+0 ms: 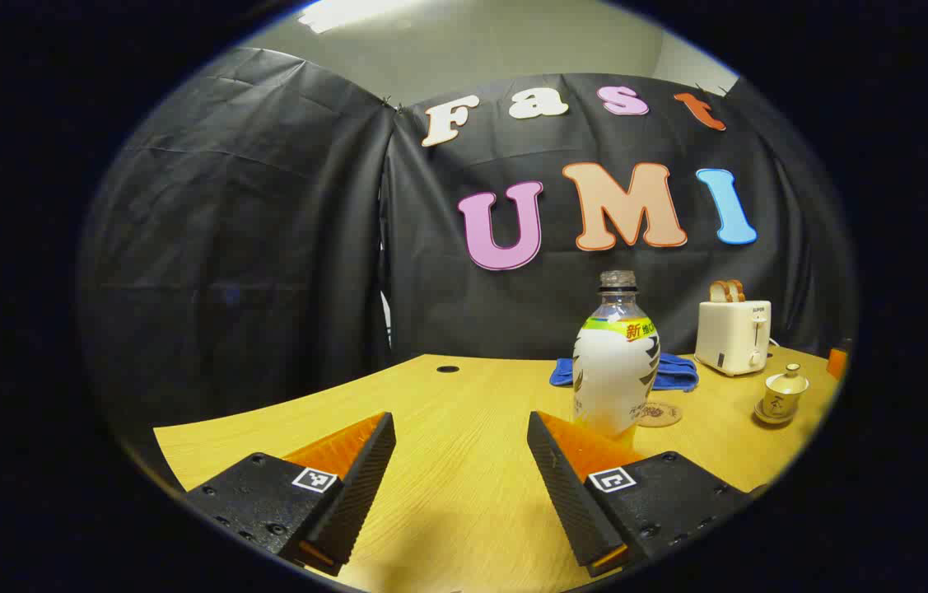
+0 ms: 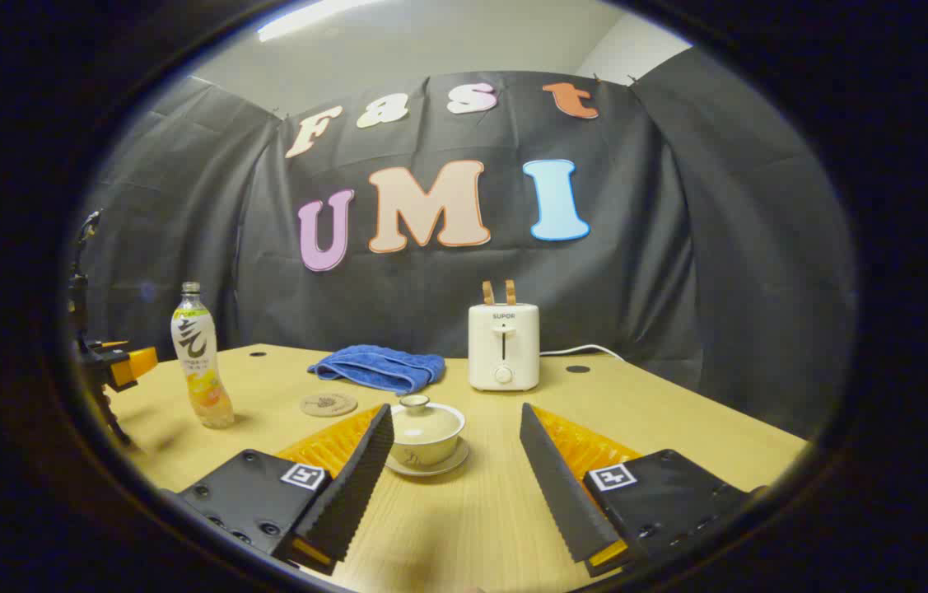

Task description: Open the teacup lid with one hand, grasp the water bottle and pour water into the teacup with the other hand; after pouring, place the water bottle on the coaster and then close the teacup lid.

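We hold our left gripper (image 1: 461,436) wide open, with nothing in it. The water bottle (image 1: 616,362) stands up on the table (image 1: 447,412), near the tip of one of its fingers and a little past it. We hold our right gripper (image 2: 455,432) wide open too, and it holds nothing. The teacup (image 2: 426,435) sits on its saucer (image 2: 427,466) just ahead, closer to one finger than to the middle of the gap. The teacup lid (image 2: 426,414) is on the cup, so no part of the job looks done yet.

What could go wrong? We think the bottle is tall and thin, so a finger that bumps its side could knock it over. It has no cap on top, so if it falls, the drink may spill onto the table. The lid knob (image 2: 414,401) is very small. If we pinch it off-center, the lid may slip out and drop. A push from the near finger could also slide the cup and saucer away.

The bottle looks partly full, with something pale orange low down; a white wrap hides the rest. We cannot see inside the cup because the lid covers it. The round coaster (image 2: 328,404) lies flat and bare between the bottle and the cup. A blue towel (image 2: 377,367) and a white toaster (image 2: 503,346) sit further back.
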Action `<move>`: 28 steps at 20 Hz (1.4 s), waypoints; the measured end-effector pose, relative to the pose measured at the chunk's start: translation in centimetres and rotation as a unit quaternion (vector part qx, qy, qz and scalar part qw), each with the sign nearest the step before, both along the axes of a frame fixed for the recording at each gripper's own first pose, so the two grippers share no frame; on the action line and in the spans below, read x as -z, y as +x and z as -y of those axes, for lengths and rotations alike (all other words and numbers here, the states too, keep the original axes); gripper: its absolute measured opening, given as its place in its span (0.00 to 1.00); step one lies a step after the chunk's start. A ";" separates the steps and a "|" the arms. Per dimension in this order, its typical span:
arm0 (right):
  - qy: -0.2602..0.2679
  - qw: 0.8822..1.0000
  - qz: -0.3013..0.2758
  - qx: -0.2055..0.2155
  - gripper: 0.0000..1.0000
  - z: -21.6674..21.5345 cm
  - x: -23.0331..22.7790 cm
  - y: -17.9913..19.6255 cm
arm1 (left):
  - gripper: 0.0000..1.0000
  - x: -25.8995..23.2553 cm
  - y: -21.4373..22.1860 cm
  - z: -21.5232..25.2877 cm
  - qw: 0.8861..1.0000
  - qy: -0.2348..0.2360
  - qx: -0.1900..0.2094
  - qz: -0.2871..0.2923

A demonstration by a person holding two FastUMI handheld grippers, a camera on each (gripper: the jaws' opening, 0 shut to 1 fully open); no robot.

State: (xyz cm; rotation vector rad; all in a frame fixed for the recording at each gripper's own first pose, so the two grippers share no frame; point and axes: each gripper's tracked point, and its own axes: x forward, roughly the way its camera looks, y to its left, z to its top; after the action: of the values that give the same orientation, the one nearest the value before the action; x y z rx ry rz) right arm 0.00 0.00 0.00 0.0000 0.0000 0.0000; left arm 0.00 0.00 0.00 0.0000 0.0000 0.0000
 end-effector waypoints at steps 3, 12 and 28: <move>0.000 1.000 0.001 0.000 1.00 0.0 0.0 0.1 | 0.94 0.0 0.1 0.1 1.000 0.000 0.000 0.000; 0.000 1.000 0.001 0.000 1.00 0.0 0.1 0.0 | 0.94 -0.1 0.1 0.1 1.000 0.000 0.002 -0.001; 0.000 1.000 0.001 -0.005 1.00 -0.3 0.1 0.1 | 0.94 0.0 0.2 0.0 1.000 -0.001 0.002 -0.001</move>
State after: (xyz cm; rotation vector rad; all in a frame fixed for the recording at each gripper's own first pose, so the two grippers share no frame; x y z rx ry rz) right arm 0.11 0.31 -0.11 -0.0001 -0.0026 0.0095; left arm 0.18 -0.05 0.04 -0.0013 0.0021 -0.0045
